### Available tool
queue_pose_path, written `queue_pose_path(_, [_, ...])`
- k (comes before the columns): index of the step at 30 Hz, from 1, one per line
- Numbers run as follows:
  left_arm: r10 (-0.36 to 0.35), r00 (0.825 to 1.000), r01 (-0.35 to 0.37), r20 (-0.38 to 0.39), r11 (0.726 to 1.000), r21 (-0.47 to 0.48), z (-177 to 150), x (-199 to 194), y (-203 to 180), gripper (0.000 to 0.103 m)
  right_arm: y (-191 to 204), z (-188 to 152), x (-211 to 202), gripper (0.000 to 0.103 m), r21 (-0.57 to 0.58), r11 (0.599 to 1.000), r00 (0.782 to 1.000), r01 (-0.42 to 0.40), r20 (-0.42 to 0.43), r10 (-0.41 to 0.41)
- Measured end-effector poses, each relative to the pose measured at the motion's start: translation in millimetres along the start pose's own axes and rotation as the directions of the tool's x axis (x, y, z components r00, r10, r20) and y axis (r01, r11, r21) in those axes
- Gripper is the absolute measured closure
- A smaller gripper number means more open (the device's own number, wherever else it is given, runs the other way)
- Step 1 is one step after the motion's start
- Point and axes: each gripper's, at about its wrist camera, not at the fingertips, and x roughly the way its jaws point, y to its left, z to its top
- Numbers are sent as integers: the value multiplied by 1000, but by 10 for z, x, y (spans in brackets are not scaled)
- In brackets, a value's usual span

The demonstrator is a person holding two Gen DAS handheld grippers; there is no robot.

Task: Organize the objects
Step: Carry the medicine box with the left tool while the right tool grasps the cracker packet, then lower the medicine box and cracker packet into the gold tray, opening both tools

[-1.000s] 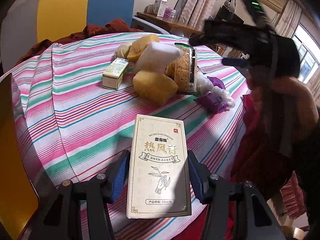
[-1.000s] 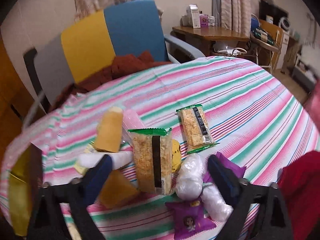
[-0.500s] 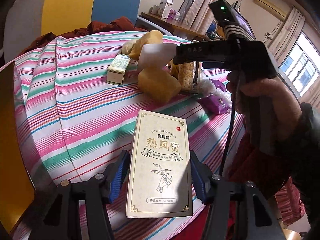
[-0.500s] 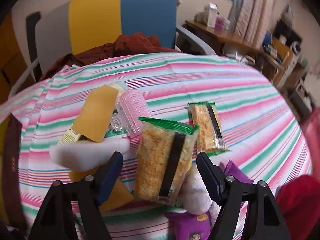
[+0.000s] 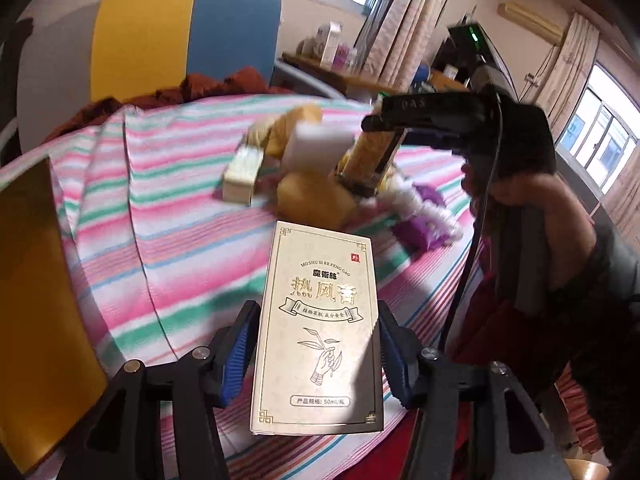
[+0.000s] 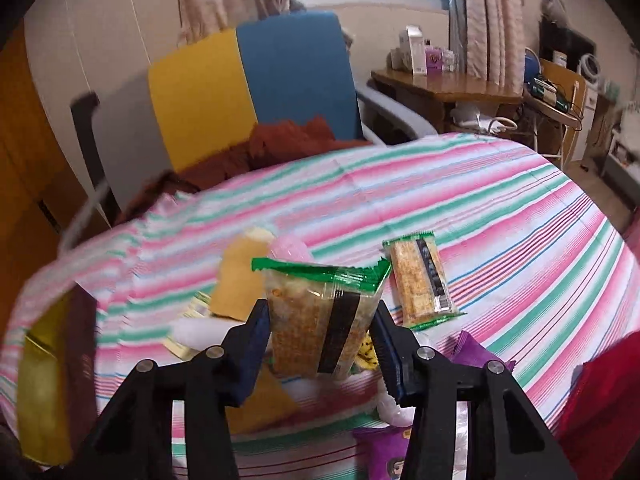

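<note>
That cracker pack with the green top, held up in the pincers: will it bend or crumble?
The cracker pack probably stays fairly stiff, since it stands upright between the jaws without sagging. Its crackers look brittle, so hard squeezing may crumble them. The glossy wrapper could slip.

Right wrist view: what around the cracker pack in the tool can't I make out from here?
- Cracker pack: it hides the pile behind it; whether it has lifted clear is uncertain.
- Yellow sponges and white block: motion-blurred.
- Purple snack packet: cut off by the bottom edge and the right tool.
- Left wrist view: the same pile is smeared; the beige box in the left tool covers the tablecloth below.
</note>
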Motion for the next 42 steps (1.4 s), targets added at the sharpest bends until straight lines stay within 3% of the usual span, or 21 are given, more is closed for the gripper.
queue_pose_path(4, [1,999,-2,54,1000,6,42,-191,-13,46,-13,-35,-172,53,23,996,995,-87,49,86])
queue_pose_path(12, [60,989,-53,137,997,-58,137,-568,150,46,191,-147,-490,52,-25,990,987,-137,75,139])
queue_pose_path(16, [124,979,-107,162,988,-111,136,-766,335,46,410,-131,-694,52,-77,980,977,-185,94,192])
queue_pose_path(21, [230,955,-189,185,958,-218,10,-1070,667,46,820,-129,-827,52,-151,948,952,-282,77,295])
queue_pose_path(28, [407,900,-326,158,866,-379,-302,-1423,1240,46,1654,-296,-759,52,-265,851,890,-453,-75,450])
queue_pose_path(32, [493,863,-394,113,795,-461,-534,-1588,1557,46,2139,-466,-670,53,-312,788,847,-531,-191,496])
queue_pose_path(38, [566,823,-454,47,706,-543,-783,-1719,1887,45,2745,-750,-510,53,-355,710,789,-609,-363,495])
queue_pose_path(42, [593,805,-477,24,670,-570,-904,-1791,2005,45,3042,-902,-403,52,-370,668,753,-645,-455,475])
